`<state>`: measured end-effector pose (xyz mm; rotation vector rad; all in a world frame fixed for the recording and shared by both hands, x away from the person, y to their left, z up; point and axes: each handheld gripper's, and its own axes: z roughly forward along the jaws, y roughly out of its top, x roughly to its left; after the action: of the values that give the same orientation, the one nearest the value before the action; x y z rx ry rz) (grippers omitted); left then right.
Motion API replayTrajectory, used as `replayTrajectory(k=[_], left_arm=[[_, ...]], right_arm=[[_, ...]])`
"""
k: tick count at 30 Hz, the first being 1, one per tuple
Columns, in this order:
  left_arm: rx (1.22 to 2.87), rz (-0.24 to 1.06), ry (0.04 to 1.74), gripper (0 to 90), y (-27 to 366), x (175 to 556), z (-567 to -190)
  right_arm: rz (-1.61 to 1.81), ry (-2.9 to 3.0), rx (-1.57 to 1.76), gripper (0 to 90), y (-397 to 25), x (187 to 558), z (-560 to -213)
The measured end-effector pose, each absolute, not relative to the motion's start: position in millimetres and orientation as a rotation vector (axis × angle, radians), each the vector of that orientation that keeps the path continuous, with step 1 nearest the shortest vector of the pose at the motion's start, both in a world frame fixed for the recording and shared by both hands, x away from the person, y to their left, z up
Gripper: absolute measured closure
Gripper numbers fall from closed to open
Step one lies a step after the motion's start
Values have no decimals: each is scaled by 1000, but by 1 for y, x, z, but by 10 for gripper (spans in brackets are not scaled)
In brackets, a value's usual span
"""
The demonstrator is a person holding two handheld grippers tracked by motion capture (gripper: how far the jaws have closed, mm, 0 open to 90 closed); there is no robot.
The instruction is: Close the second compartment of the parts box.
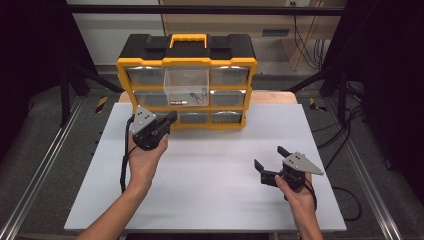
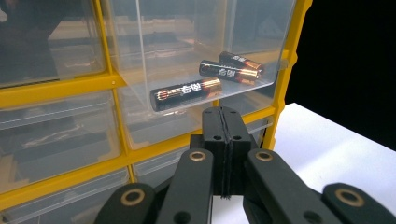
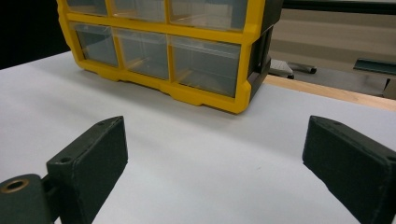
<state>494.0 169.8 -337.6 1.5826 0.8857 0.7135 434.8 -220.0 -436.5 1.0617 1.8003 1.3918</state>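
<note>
A yellow and black drawer cabinet [image 1: 186,61] stands at the back of the white table. One clear drawer [image 1: 186,85] in its middle column is pulled out. Three black and copper batteries [image 2: 186,93] lie in it. My left gripper [image 1: 170,119] is shut with nothing in it. Its tips [image 2: 223,122] are close under the front of that drawer. My right gripper [image 1: 270,157] rests at the front right, jaws wide open and empty. In the right gripper view [image 3: 215,154] it faces the cabinet's lower right corner [image 3: 238,100] from a distance.
The white table top [image 1: 210,175] stretches between the two hands. The cabinet's other clear drawers [image 1: 229,75] are closed. Black frame bars and cables [image 1: 345,145] run along the sides beyond the table edge.
</note>
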Motion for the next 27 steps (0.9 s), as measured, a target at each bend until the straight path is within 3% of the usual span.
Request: replayTrajectory(k=[27], left_arm=[[1558, 748, 941, 900, 161, 517, -330]], right_arm=[[1399, 1793, 1057, 65, -220, 434, -437]])
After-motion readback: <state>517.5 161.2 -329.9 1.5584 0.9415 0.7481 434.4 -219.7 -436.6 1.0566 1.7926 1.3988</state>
